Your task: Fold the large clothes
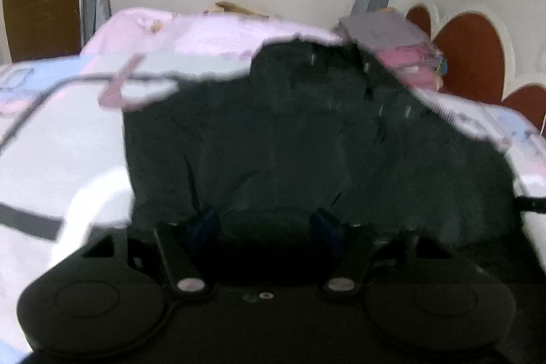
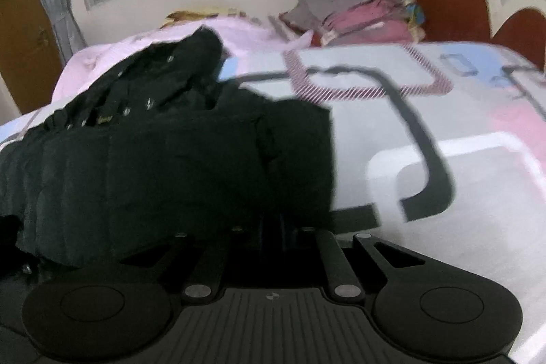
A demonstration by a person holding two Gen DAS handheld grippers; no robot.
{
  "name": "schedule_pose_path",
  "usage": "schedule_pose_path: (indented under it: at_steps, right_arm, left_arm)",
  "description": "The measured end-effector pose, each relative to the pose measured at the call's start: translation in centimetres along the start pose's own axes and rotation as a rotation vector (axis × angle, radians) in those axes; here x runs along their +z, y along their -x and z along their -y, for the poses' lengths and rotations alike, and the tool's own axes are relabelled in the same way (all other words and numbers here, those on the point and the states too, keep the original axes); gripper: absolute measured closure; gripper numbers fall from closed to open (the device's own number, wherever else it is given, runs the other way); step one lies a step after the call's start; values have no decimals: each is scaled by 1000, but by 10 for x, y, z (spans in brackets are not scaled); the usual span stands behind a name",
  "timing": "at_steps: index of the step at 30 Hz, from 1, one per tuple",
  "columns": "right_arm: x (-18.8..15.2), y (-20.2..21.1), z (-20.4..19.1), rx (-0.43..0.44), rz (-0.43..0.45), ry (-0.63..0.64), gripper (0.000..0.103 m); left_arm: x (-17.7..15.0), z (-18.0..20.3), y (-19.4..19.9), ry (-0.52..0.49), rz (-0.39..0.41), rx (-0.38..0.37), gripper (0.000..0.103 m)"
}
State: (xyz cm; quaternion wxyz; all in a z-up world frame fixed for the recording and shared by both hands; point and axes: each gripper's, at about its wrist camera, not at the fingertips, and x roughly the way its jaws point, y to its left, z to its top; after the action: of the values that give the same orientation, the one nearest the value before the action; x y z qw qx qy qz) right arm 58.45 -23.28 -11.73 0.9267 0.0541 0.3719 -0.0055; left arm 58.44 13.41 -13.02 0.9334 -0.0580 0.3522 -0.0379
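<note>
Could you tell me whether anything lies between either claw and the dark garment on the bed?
Nothing visible does. The left claw and right claw are both already at the near edge of the dark garment, with only its own fabric before them.

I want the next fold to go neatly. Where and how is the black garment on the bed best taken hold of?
Probably by its near hem, one gripper at each near corner, coming in low from the near side. The black garment lies spread on the bed, its bunched collar at the far end, its near edge flat and thin enough to pinch.
</note>
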Motion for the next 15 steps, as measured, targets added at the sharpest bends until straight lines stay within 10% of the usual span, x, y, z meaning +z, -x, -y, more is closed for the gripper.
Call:
schedule_pose_path:
  at_steps: [1,3,6,8,15]
  right_arm:
    - [3,11,1,-20,60,0,52]
    - [14,19,-1,49,125,-20,35]
    - [29,-2,-32,145,88,28,37]
    - [31,-21,-59,187,51,103,57]
    - [7,-73,-83,56,-40,238,61]
  left_arm:
    - [7,-1,11,-4,55,-9,32]
    - [22,-2,14,-26,105,14,21]
    - [43,7,-7,-69,86,-17,19]
    - [48,17,-31,-113,38,-24,20]
    - [23,17,-78,-166,-46,21,19]
